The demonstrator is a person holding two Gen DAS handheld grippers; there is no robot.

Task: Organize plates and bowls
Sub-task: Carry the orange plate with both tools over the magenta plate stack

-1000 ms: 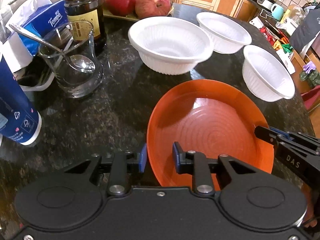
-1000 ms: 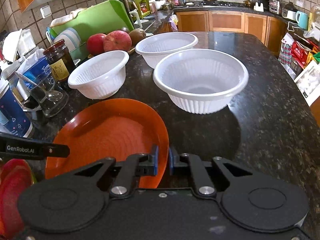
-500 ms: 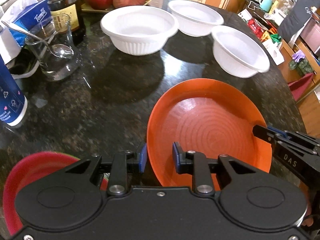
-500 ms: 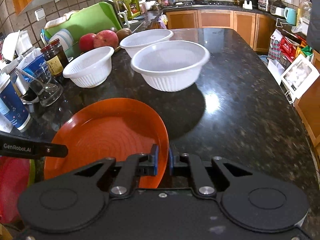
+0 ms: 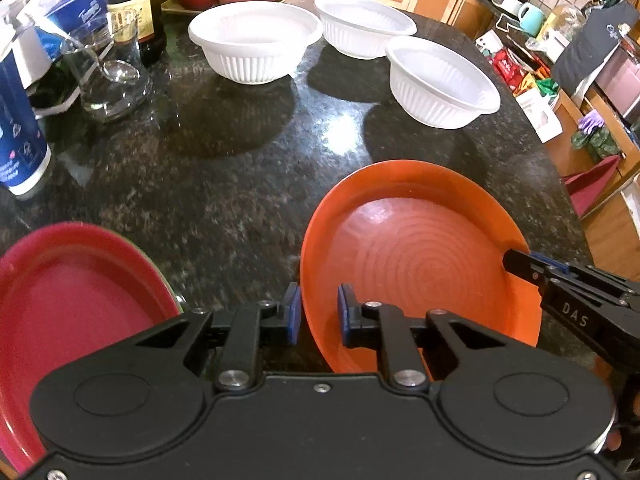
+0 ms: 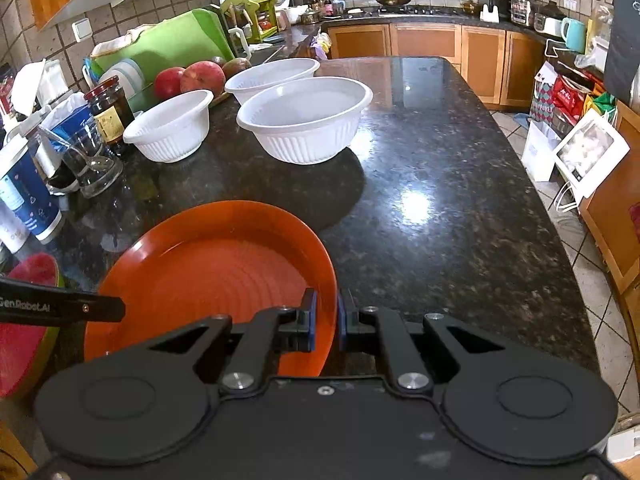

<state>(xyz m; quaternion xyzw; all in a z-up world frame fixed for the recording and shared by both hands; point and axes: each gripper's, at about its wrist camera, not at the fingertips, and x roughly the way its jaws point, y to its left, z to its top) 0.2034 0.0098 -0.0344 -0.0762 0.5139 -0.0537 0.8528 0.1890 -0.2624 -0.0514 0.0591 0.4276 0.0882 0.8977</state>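
Orange plate [image 5: 416,248] is carried between both tongs, above the dark stone surface [image 5: 240,184], near its front edge.

Right tongs [image 6: 325,320]: jaws narrow, pads clamped on the plate's right rim, one pad inside the dish and one outside. This is the firm hold.

Left tongs [image 5: 319,312]: straddle the opposite rim, one blue pad outside and one inside. Jaws are closing; a gap shows between the inner pad and the rim, so the pads do not appear to press yet. Judged as a second, steadying hold being taken so that the wide, shallow plate does not swing from a single edge grip.

Red plate [image 5: 68,312] lies at the lower left, just beside the left tongs, with a green edge peeping under it in the right wrist view, possibly another plate beneath. Likely the stacking spot for the orange plate, hence the carry toward that side.

Three white bowls [image 5: 256,40] stand apart from one another at the far side of the surface, not yet nested. Glass [image 5: 108,72], jar [image 5: 134,4] and blue cup [image 5: 18,136] crowd the left edge; risk of a knock there if the plate swings wide.
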